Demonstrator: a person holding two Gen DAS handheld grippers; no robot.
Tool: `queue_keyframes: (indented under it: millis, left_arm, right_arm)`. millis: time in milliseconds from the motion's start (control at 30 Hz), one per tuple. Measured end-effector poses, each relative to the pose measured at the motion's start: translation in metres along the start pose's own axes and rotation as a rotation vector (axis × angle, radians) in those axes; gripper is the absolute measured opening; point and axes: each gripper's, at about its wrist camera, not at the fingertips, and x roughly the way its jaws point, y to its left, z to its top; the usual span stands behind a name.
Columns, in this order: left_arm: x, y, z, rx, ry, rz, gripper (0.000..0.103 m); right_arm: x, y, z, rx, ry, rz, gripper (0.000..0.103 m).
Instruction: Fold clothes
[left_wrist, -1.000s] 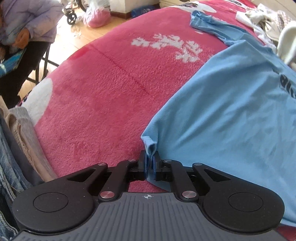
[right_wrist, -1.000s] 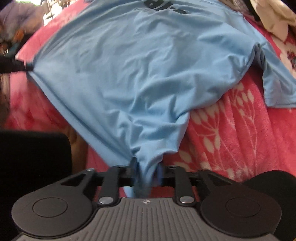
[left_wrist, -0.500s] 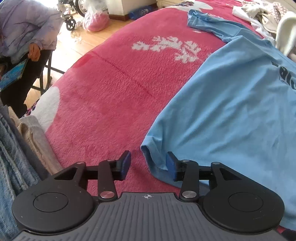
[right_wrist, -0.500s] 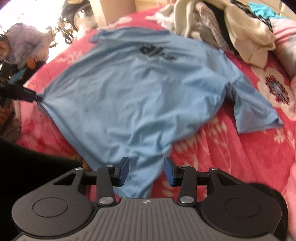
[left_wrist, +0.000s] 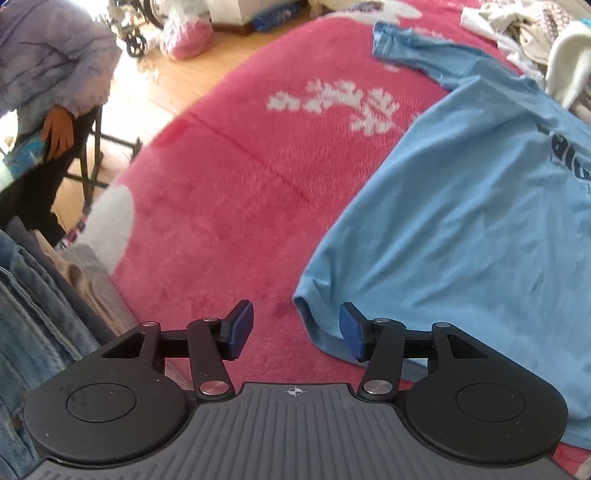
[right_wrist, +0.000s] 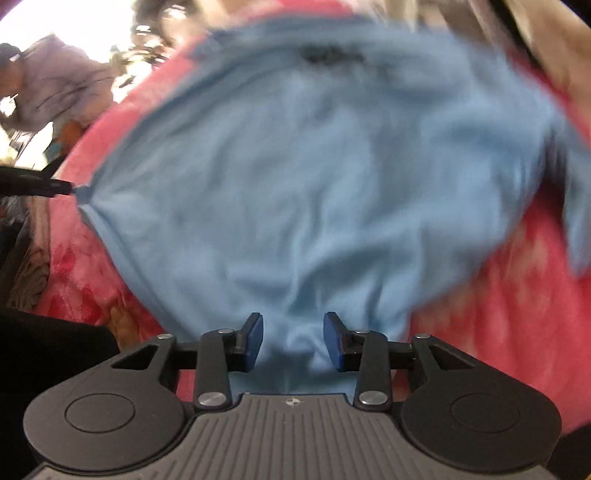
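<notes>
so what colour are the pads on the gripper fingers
Dark blue, on black arms. The left wrist view shows the pads best; the right wrist view is blurred.

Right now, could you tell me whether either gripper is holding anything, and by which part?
Neither holds anything. The left gripper is open beside the shirt corner; the right gripper is open around its hem, pads apart.

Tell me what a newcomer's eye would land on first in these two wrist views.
First, the light blue cotton T-shirt with dark print spread flat over the fluffy pink-red blanket with white floral pattern. Next, the left gripper with jaws apart over the shirt's near hem corner, and the right gripper, jaws apart with blue cloth between them in a blurred view. At far left, a seated person in a pale lilac jacket.
</notes>
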Motion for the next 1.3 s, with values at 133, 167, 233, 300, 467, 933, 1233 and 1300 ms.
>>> queue_keyframes:
  millis: [133, 167, 233, 300, 467, 933, 1233, 1300]
  left_arm:
    - [-0.013, 0.008, 0.005, -0.004, -0.047, -0.027, 0.051]
    - [-0.016, 0.009, 0.006, -0.009, -0.058, -0.037, 0.051]
    - [-0.020, 0.011, 0.008, -0.016, -0.071, -0.051, 0.052]
    - [-0.021, 0.011, 0.009, -0.012, -0.073, -0.051, 0.052]
    - [-0.030, 0.008, 0.008, 0.002, -0.099, -0.034, 0.052]
    - [-0.063, 0.015, -0.003, -0.011, -0.146, -0.064, 0.052]
    - [-0.019, 0.004, -0.001, -0.004, -0.056, -0.139, 0.052]
    - [-0.010, 0.005, -0.004, -0.026, -0.040, -0.160, 0.052]
  right_arm:
    - [-0.009, -0.012, -0.011, 0.073, -0.004, 0.010, 0.038]
    - [-0.014, -0.011, -0.011, 0.068, -0.014, 0.005, 0.038]
    - [-0.025, -0.007, -0.010, 0.050, -0.037, -0.005, 0.038]
    - [-0.033, -0.002, -0.007, 0.030, -0.055, -0.011, 0.038]
    - [-0.053, 0.008, -0.004, -0.040, -0.087, -0.026, 0.038]
    - [-0.087, 0.055, -0.046, -0.415, -0.158, -0.138, 0.042]
    - [-0.039, 0.088, -0.063, -0.604, -0.035, -0.141, 0.042]
    - [-0.032, 0.098, -0.062, -0.644, -0.027, -0.137, 0.042]
